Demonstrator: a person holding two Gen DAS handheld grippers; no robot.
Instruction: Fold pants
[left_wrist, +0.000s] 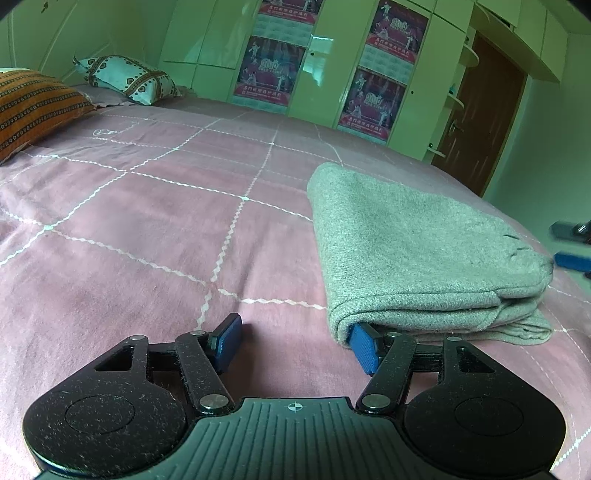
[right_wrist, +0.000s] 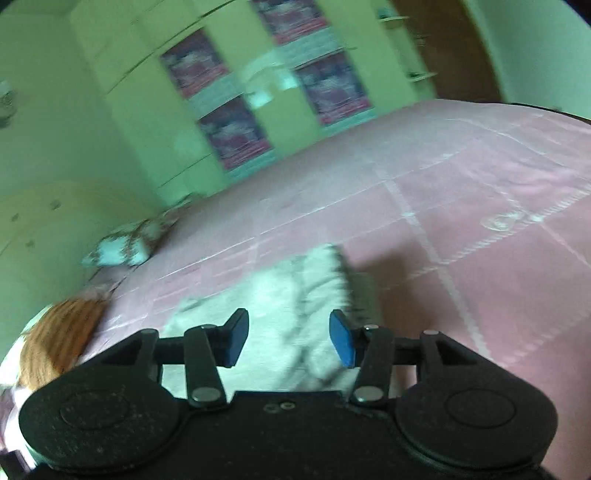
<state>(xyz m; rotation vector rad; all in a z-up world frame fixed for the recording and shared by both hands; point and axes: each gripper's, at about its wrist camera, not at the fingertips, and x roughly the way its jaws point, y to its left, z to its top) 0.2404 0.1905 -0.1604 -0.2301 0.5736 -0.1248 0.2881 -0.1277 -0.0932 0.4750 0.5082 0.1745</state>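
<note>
Pants (left_wrist: 417, 254) are seen folded into a compact grey stack on the bed (left_wrist: 147, 221). Left tongs (left_wrist: 295, 345) spread, one pad tucked under the near fold; right tongs (right_wrist: 290, 338) spread, empty. Little judged left.

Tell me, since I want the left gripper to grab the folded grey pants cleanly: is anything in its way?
Nothing visible is. The left gripper stands open on the pink bedspread, one blue finger already tucked under the near corner of the folded grey pants. Only bare bedspread lies between the fingers.

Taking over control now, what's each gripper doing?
Left gripper: open, one finger tucked under the folded grey pants.
Right gripper: open, holding nothing.
</note>
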